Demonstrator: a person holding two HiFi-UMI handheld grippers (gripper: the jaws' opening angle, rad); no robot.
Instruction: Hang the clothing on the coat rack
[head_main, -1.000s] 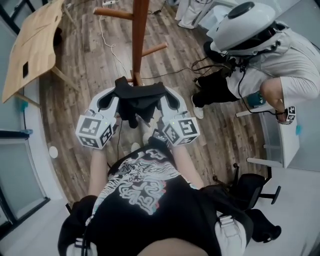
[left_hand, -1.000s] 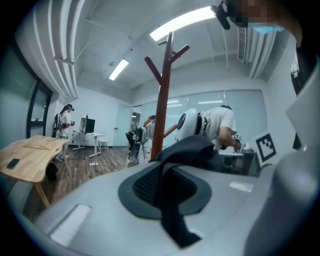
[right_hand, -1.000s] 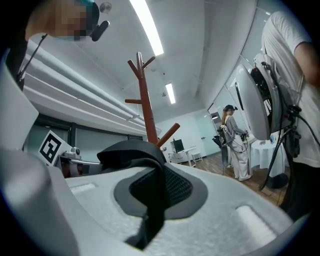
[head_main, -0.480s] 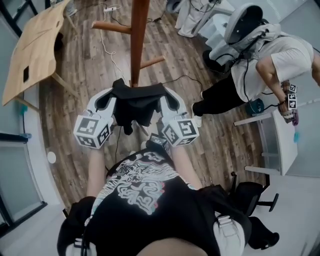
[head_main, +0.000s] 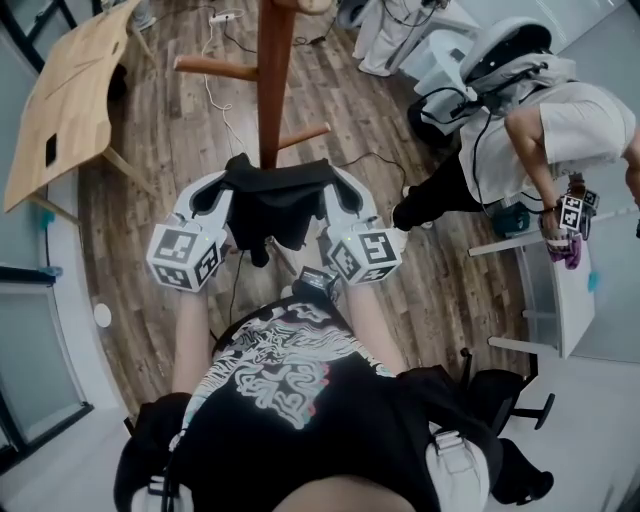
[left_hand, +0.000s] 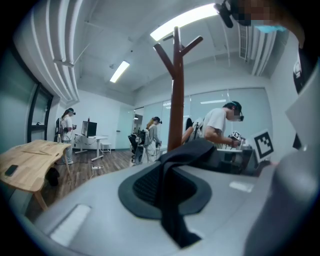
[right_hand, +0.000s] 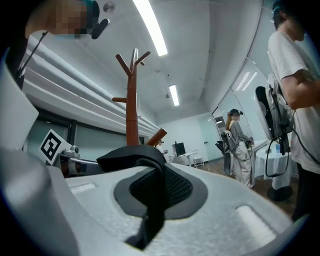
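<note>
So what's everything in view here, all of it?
garment: one, black, stretched between both grippers
coat rack: one, reddish-brown wood, just beyond the garment
wooden table: one, light, upper left
white table: one, right edge
office chair: one, black, lower right
bystander: one, white shirt, upper right
cables: a few, white and black, on the floor
T-shirt: one, black with pale print, on the wearer
left gripper: one, white, shut on the garment
right gripper: one, white, shut on the garment
</note>
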